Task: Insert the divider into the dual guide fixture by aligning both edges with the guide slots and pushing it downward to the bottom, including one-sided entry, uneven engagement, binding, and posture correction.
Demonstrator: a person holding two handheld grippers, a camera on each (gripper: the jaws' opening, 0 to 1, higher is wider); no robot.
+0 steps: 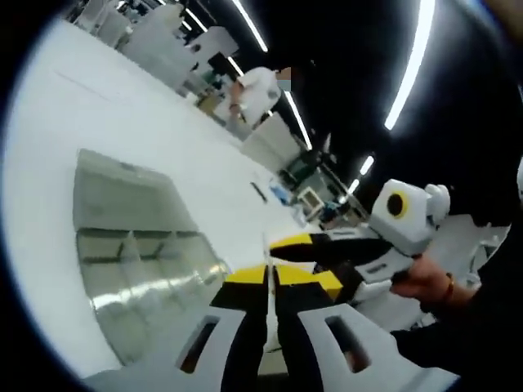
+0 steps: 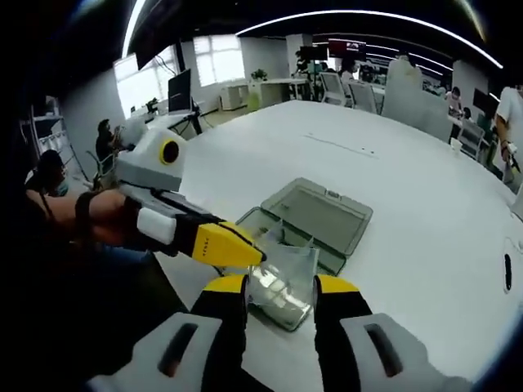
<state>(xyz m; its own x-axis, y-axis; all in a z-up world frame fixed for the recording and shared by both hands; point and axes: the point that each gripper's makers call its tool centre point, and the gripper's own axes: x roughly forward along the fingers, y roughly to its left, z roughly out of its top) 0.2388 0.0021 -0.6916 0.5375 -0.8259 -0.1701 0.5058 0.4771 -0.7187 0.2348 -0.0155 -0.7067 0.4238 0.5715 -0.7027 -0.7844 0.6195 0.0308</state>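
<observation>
The divider (image 2: 282,273), a clear thin plate, faces the right gripper view and hangs over the near end of the clear guide box (image 2: 315,216), whose lid lies open on the white table. My right gripper (image 2: 280,287) has its yellow-tipped jaws against the plate's two side edges. The left gripper (image 2: 233,245) comes in from the left and pinches the plate's upper left corner. In the left gripper view the divider (image 1: 266,253) stands edge-on between my left gripper (image 1: 268,278), shut on it. The guide box (image 1: 139,245) lies to its left, and the right gripper (image 1: 294,242) reaches in from the right.
The white table (image 2: 409,163) stretches wide around the box. A small dark object (image 2: 508,273) lies near its right edge. A person's hand (image 1: 425,282) and forearm (image 2: 98,216) hold the grippers. Desks, monitors and seated people line the far room.
</observation>
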